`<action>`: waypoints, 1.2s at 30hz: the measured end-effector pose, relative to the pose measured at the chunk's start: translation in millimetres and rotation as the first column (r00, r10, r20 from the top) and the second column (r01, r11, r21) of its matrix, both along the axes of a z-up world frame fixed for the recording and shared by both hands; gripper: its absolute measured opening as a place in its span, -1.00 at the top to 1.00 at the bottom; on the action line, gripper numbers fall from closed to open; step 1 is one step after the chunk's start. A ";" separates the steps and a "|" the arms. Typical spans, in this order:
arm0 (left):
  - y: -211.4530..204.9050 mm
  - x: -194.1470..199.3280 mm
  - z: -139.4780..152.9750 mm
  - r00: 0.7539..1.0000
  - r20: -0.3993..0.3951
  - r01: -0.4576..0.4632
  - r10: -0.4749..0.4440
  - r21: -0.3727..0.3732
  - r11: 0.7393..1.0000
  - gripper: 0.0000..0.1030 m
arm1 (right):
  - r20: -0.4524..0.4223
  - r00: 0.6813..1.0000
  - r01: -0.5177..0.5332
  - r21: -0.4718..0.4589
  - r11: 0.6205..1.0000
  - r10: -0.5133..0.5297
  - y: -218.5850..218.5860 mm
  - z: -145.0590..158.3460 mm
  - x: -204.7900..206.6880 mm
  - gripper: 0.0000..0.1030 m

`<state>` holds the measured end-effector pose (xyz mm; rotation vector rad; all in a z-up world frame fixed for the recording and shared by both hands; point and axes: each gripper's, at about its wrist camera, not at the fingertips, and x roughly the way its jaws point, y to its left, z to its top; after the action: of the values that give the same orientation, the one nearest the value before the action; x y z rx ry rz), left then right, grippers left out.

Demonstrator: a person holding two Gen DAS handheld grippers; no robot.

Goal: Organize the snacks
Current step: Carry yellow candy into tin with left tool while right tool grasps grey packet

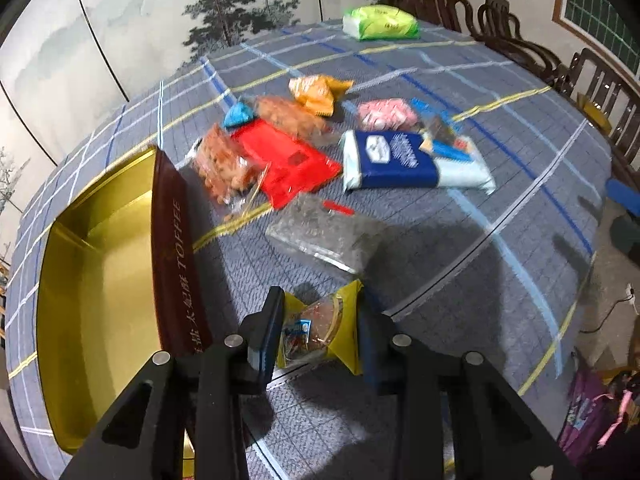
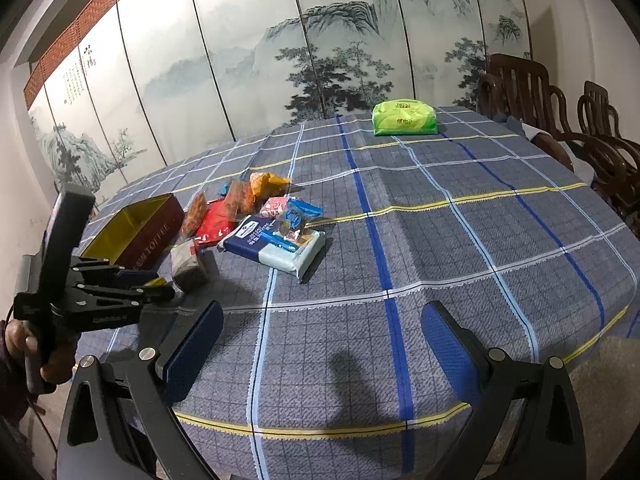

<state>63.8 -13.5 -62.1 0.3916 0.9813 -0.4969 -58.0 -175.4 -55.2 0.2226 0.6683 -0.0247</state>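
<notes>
My left gripper [image 1: 320, 328] is shut on a small yellow snack packet [image 1: 320, 330] and holds it above the table, just right of the open gold-lined toffee tin [image 1: 100, 280]. The tin also shows in the right wrist view [image 2: 136, 232], where the left gripper [image 2: 160, 286] is at the left. Several snacks lie in a pile: a red packet [image 1: 288, 160], a clear bag of orange snacks [image 1: 224, 168], a blue and white pack [image 1: 400, 160], a dark clear bag [image 1: 324, 236], a pink packet [image 1: 384, 114]. My right gripper [image 2: 320, 340] is open and empty over bare cloth.
A green tissue pack [image 2: 404, 118] sits at the table's far side. Wooden chairs [image 2: 560, 120] line the right edge. A painted screen [image 2: 280, 40] stands behind the table. The checked tablecloth [image 2: 440, 240] covers the round table.
</notes>
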 end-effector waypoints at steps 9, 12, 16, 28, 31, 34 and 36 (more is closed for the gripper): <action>7.2 -27.0 40.7 0.997 0.049 -0.056 0.063 -0.116 0.992 0.42 | 0.017 0.999 -0.037 -0.029 0.999 0.038 7.0 7.9 8.3 -0.92; 13.3 -36.9 53.0 0.991 0.069 -0.101 0.111 -0.139 0.985 0.42 | 0.012 0.997 -0.078 -0.037 0.996 0.079 13.7 7.4 15.8 -0.92; 25.5 -45.4 67.3 0.982 0.095 -0.147 0.164 -0.157 0.977 0.42 | 0.019 0.984 -0.177 -0.051 0.983 0.178 31.3 10.5 30.3 -0.92; 59.0 -53.6 95.6 0.954 0.166 -0.221 0.250 -0.172 0.960 0.42 | -0.103 0.894 -0.443 -0.075 0.893 0.435 110.4 -13.3 118.0 -0.66; 66.4 -52.9 98.4 0.947 0.178 -0.236 0.267 -0.176 0.956 0.42 | -0.138 0.880 -0.469 -0.092 0.879 0.455 126.4 -21.1 132.9 -0.64; 73.8 -51.5 100.4 0.942 0.182 -0.247 0.281 -0.185 0.951 0.42 | -0.182 0.870 -0.480 -0.105 0.871 0.458 135.8 -29.3 145.1 -0.41; 78.4 -51.1 101.0 0.940 0.185 -0.254 0.288 -0.186 0.949 0.42 | -0.224 0.859 -0.488 -0.088 0.869 0.460 139.0 -35.6 153.8 -0.30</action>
<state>12.6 64.9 38.9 0.1554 0.7689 -0.2729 95.8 -36.4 -90.8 -0.0905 0.9017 0.3869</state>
